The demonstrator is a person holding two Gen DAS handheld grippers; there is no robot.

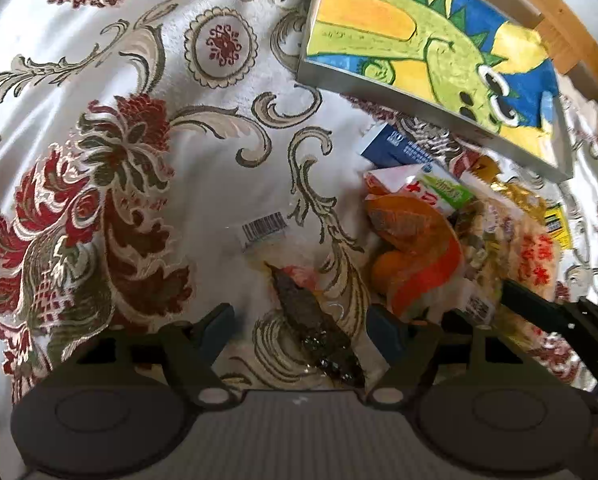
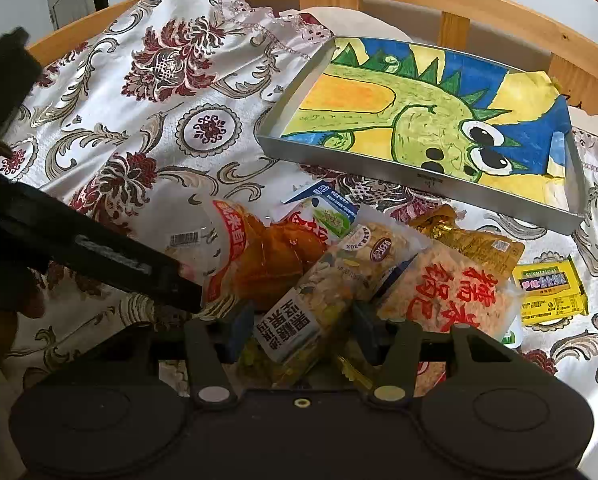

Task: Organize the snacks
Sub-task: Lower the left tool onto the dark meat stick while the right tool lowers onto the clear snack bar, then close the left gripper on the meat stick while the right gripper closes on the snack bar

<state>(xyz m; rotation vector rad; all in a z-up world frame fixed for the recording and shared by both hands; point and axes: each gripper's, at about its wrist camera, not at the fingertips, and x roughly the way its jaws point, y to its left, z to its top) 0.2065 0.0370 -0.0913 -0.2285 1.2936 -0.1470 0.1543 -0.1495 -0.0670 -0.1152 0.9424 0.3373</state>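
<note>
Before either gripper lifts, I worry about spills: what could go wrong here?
1. The right gripper straddles the mixed snack pack, which overlaps the rice-cracker bag; lifting may drag it along.
2. The left gripper straddles a slick clear dark-snack packet that might slip.

Snack pile (image 2: 339, 264) before tray (image 2: 419, 180)

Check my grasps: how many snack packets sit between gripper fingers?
2. A clear packet of dark snack lies between the left gripper's fingers; a mixed-snack packet between the right gripper's. Others beneath may be hidden.
</note>
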